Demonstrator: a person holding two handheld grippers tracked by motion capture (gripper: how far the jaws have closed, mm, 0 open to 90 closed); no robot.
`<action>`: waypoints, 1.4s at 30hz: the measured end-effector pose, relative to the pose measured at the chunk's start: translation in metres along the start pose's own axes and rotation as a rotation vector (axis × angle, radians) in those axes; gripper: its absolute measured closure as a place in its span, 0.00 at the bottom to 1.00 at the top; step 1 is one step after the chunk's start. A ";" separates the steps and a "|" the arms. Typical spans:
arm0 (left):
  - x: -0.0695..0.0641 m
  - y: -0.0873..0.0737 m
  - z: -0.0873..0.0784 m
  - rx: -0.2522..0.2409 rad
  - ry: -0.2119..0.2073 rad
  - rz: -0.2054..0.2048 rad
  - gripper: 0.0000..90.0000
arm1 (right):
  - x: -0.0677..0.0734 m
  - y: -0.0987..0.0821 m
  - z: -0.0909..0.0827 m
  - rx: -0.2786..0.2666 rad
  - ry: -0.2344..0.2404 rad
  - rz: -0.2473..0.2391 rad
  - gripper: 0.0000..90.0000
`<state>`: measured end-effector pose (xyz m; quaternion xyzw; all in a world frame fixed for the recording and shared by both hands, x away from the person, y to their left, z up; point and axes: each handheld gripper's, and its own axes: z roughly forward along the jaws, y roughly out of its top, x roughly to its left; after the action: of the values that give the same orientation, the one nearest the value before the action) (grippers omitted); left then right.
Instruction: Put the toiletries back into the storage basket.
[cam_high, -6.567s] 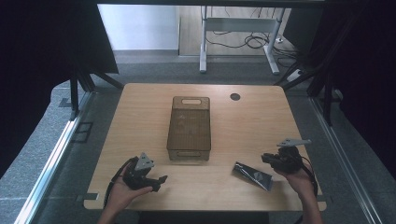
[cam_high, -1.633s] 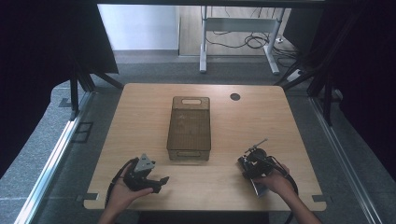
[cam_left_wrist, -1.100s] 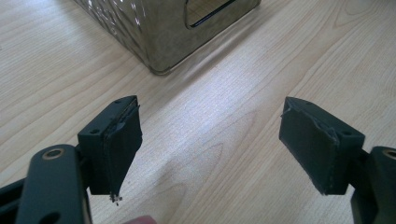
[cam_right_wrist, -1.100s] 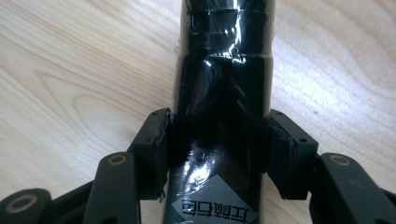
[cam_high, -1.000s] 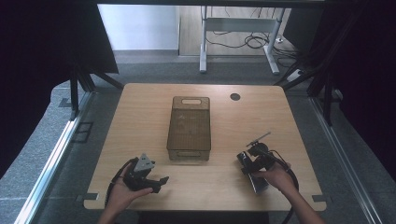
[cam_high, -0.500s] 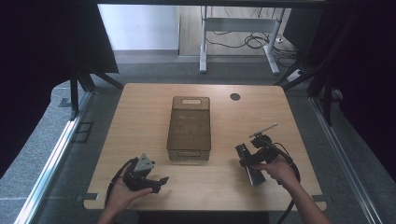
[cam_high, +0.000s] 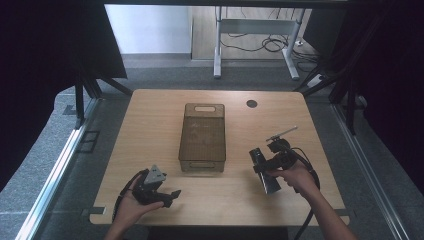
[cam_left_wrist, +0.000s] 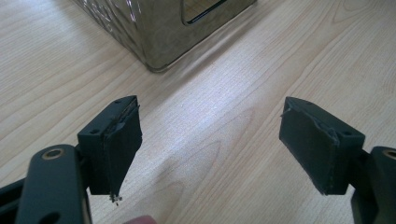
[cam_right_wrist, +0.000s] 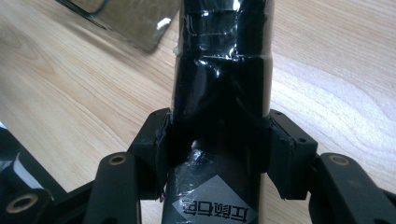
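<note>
Bare tabletop (cam_left_wrist: 210, 154) lying open between my spread left jaws, smoky plastic box (cam_left_wrist: 159, 28) standing in the way just ahead, black wrapped pack (cam_right_wrist: 219, 116) filling the gap between my right jaws, blocking passage forward, table (cam_high: 150, 125) lying free beside the box.

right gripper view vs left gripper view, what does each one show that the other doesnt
Right gripper view alone: the right gripper with its jaws clamped on a black packet wrapped in glossy film, a pale printed label near its lower end.

Left gripper view alone: the left gripper with jaws wide apart and nothing between them, bare wood beneath.

Both share: the light wooden table and a corner of the translucent brownish box lying beyond the jaws.
</note>
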<state>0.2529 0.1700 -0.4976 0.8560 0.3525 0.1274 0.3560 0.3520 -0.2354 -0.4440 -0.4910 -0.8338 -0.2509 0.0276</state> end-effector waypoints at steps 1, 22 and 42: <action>0.000 0.000 0.000 0.004 0.000 0.002 0.24 | 0.001 0.001 0.000 -0.001 0.004 -0.002 0.51; -0.001 0.000 0.002 0.005 -0.004 0.003 0.24 | 0.011 0.020 -0.011 -0.056 0.047 -0.036 0.51; -0.002 0.000 0.003 0.009 -0.006 0.004 0.23 | 0.026 0.032 -0.003 -0.050 0.079 -0.073 0.51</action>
<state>0.2532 0.1669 -0.4999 0.8588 0.3500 0.1238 0.3530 0.3651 -0.2032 -0.4215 -0.4504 -0.8428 -0.2919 0.0391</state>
